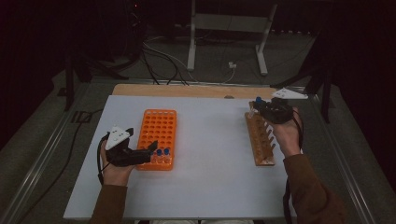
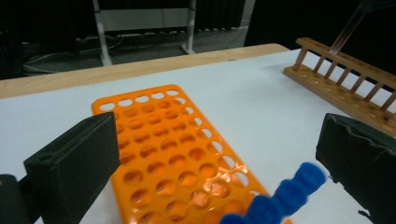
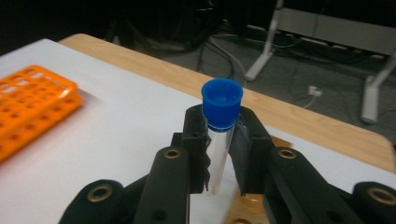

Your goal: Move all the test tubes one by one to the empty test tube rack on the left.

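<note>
Two blue-capped clear tubes already in orange plastic rack; right gripper clamping another over slotted wooden rack; left gripper gaping, empty.

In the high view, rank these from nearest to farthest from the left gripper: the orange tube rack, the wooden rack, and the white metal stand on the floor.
1. Orange tube rack, right beside the left gripper, at its tips.
2. Wooden rack, across the table on the right side.
3. White metal stand, on the floor beyond the table's far edge.

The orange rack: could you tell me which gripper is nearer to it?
Left. The left gripper sits at the orange rack's near corner; the right gripper holds a blue-capped tube over the wooden rack.
</note>
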A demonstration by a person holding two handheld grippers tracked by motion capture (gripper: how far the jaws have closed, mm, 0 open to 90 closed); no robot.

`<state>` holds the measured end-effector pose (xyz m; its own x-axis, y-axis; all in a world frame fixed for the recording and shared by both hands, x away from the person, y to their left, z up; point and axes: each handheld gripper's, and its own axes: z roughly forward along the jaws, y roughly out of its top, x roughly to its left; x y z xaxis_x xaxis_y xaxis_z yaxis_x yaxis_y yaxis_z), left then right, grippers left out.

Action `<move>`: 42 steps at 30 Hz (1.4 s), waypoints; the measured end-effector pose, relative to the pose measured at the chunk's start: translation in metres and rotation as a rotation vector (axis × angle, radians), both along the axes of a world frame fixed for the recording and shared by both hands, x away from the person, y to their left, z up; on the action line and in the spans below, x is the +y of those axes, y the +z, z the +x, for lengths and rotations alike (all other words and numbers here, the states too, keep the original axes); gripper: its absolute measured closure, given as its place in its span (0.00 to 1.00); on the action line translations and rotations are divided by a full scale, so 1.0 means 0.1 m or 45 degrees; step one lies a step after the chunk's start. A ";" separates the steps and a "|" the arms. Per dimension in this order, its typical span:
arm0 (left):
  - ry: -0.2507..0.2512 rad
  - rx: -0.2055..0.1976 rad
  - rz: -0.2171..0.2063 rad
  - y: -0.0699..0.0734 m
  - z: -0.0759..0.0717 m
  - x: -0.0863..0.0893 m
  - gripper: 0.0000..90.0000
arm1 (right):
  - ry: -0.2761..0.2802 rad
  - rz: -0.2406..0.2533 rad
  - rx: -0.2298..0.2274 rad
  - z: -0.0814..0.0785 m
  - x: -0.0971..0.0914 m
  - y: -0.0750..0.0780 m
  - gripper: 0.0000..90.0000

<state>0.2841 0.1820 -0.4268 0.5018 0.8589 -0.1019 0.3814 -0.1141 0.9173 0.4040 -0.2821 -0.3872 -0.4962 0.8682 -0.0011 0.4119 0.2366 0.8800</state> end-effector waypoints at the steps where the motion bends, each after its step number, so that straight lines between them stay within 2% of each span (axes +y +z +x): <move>1: -0.009 -0.001 0.002 0.01 0.00 -0.03 0.01 | 0.010 0.008 0.004 0.00 0.02 0.00 0.85; 8: -0.039 0.014 0.060 0.10 0.09 -0.25 0.01 | 0.076 0.036 0.044 -0.03 0.21 0.02 0.85; 20: -0.084 0.018 0.045 0.22 0.21 -0.59 0.01 | 0.183 0.065 0.083 -0.11 0.48 0.07 0.85; 28: -0.136 0.024 0.049 0.25 0.27 -0.82 0.01 | 0.262 0.072 0.082 -0.19 0.67 0.13 0.85; 42: -0.165 0.036 0.090 0.24 0.34 -1.16 0.05 | 0.415 0.069 0.073 -0.37 1.03 0.25 0.85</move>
<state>0.3183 0.0663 -0.4028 0.6065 0.7929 -0.0588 0.3850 -0.2281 0.8943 0.3672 -0.1789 -0.3626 -0.7455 0.6620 0.0768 0.3715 0.3171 0.8726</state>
